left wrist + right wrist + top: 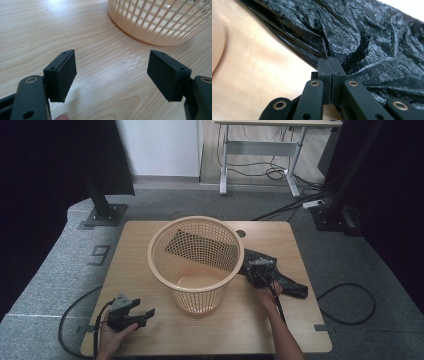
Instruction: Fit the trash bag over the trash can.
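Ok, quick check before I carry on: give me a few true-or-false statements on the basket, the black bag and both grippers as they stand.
1. The right gripper is shut on the edge of the black plastic bag. True.
2. The black plastic bag lies inside the basket. False: it lies on the table, beside the basket on the right in the high view.
3. The left gripper has its jaws apart with nothing between them. True.
4. The basket lies tipped on its side. False: it stands upright with its mouth facing up.
5. The left gripper is touching the basket. False: bare table lies between them.
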`<state>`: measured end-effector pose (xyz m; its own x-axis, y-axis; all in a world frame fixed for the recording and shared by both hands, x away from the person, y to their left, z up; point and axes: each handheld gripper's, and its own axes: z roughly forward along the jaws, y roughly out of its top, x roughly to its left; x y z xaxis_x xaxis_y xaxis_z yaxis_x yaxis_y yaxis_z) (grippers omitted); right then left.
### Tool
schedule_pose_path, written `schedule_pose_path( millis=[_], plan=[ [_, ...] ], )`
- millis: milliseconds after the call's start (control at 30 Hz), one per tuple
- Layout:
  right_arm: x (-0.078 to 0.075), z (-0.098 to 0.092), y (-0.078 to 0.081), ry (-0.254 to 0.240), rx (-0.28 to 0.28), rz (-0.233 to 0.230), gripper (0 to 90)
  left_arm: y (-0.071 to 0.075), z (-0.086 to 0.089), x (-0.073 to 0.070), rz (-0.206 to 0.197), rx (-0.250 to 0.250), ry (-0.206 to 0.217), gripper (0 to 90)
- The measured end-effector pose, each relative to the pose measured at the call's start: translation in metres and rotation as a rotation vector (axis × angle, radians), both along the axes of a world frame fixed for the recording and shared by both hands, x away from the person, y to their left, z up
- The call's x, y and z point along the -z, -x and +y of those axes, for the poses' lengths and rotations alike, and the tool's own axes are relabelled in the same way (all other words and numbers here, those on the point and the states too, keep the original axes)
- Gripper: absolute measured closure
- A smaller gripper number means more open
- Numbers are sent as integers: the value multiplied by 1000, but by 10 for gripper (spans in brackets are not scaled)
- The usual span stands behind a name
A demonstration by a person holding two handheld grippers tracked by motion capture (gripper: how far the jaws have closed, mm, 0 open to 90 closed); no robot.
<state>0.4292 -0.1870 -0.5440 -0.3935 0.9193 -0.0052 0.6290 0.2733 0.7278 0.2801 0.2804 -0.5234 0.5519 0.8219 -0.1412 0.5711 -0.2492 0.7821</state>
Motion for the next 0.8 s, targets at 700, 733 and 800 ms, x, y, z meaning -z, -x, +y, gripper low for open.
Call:
schedule_pose_path(
  millis=[700,733,800],
  plan=[
    [-9,-59,102,-61,41,-177,424,2,-15,3,21,-9,-39,241],
    [-15,-38,91,-47,12,-183,349,2,-15,3,22,-10,-39,241],
    [-16,-27,83,-42,0,-182,326,1,-15,4,24,-10,-40,241]
  ],
)
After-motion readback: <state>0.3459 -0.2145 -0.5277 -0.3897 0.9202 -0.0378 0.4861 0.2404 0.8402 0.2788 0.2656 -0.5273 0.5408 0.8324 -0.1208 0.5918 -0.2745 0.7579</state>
